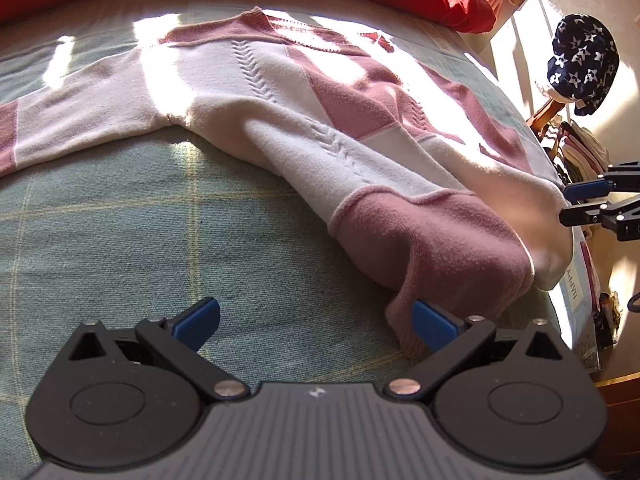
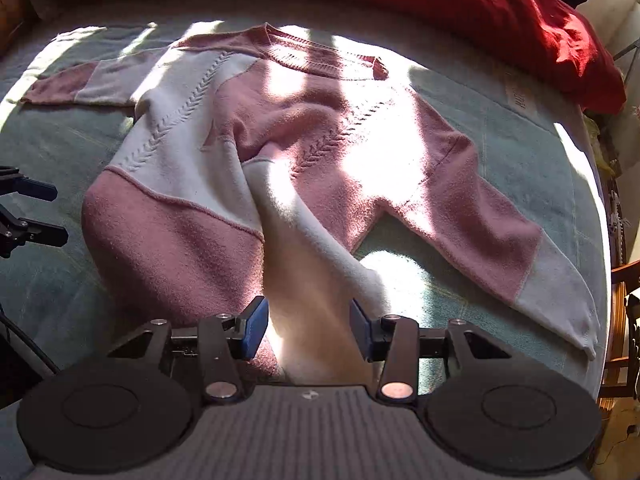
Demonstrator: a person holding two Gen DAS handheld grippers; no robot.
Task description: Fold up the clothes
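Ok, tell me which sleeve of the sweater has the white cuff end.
The sleeve on the right in the right wrist view: pink down its length, white at the cuff. The other sleeve runs white, then ends pink.

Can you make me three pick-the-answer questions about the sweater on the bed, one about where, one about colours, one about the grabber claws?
1. Where does the red blanket lie?
A. Past the sweater's collar
B. Under the sweater
C. On a sleeve

2. Which colours is the sweater?
A. Blue and yellow
B. Pink and white
C. Green and black

3. How is the left gripper?
A. Shut tight on a sleeve
B. Open wide, one finger against the pink hem
C. Holding the blanket

Answers: 1 A, it bunches along the far edge of the bed. 2 B, pink and white blocks cover it. 3 B, a wide gap shows between its blue pads.
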